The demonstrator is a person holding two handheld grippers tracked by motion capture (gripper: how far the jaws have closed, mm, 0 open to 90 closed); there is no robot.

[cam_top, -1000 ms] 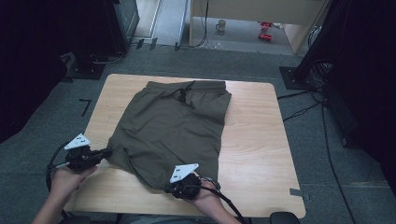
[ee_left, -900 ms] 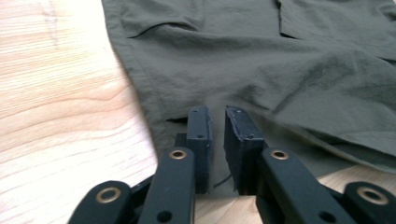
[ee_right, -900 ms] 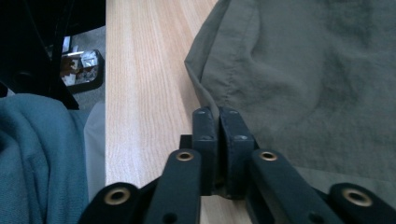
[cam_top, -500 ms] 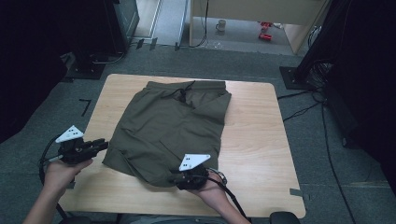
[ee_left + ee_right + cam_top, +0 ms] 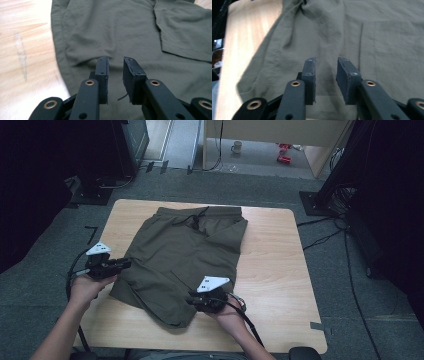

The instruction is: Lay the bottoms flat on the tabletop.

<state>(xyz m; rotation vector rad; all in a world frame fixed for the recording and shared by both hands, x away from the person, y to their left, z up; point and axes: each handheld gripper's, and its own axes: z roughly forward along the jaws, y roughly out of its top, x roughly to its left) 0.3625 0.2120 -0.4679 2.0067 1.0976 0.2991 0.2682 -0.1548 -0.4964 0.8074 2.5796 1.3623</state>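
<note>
Two tongs work at the near edge of the counter (image 5: 280,270), one in each of your hands, with an olive-green pair of shorts (image 5: 185,255) spread flat between them. Starting at the left, your left tongs (image 5: 122,264) sit at the left edge of the shorts, pointing right toward the fabric; in the left gripper view the left tongs (image 5: 115,65) stand released over the cloth, with a clear gap between the pads and no fabric pinched, and their jaws have just been closing slightly. Moving to the centre, the shorts (image 5: 130,32) lie on the light wood with the waistband and its drawstring (image 5: 192,217) at the far side and the leg hems toward you; one panel is folded over on the right half. Continuing right, your right tongs (image 5: 196,299) rest at the near right hem of the shorts. In the right gripper view the right tongs (image 5: 325,64) are likewise released above the shorts (image 5: 332,37), nothing clamped between the pads, and their jaws have just been closing. Beyond the counter a dark floor (image 5: 320,185) carries cables.
</note>
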